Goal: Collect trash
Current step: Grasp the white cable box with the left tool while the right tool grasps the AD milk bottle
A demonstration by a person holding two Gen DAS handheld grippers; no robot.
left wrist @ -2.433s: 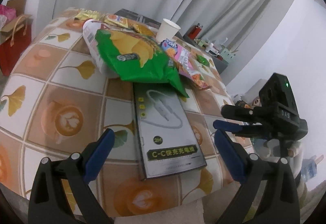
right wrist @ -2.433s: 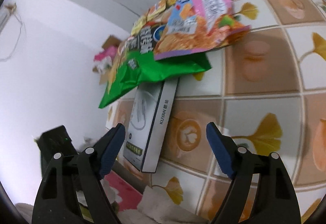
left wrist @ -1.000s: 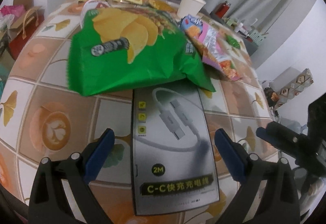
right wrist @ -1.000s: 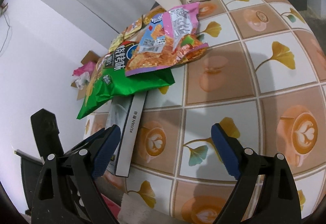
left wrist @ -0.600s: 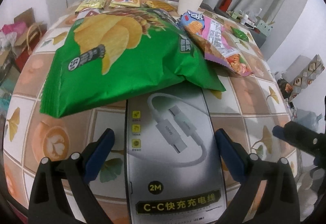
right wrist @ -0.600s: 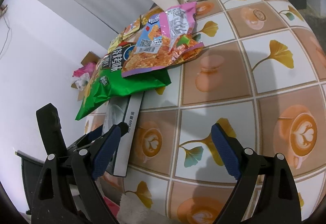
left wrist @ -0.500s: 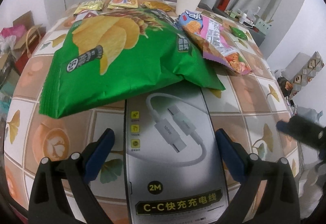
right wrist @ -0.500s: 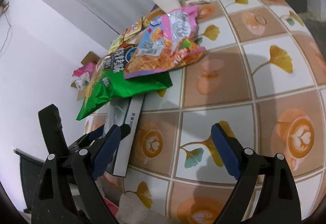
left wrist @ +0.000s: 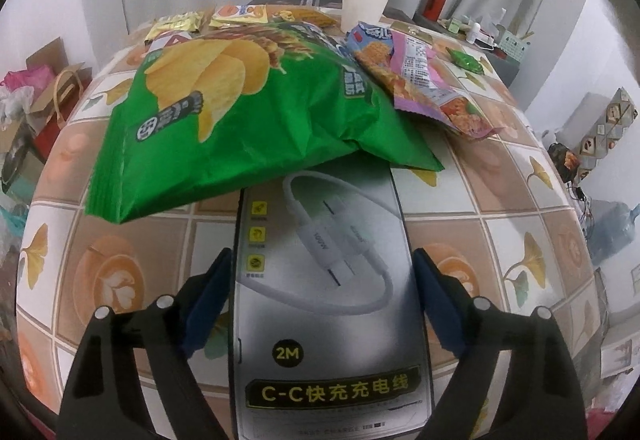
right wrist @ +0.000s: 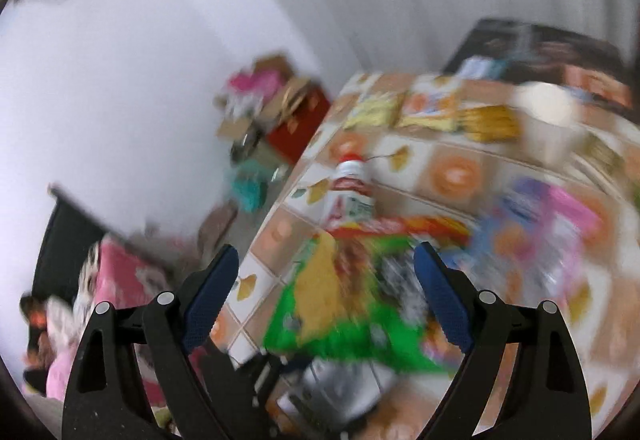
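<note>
Cable box (left wrist: 324, 304) lies on the table (left wrist: 500, 199) w/ long axis running near-to-far, straddled by the closing left gripper (left wrist: 322, 292), pads not yet touching; right gripper (right wrist: 326, 296) spread, empty.

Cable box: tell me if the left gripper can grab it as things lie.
Probably yes. The left gripper already straddles the cable box, its jaws closing on the bare near end; the green chip bag covers only the far end.
</note>
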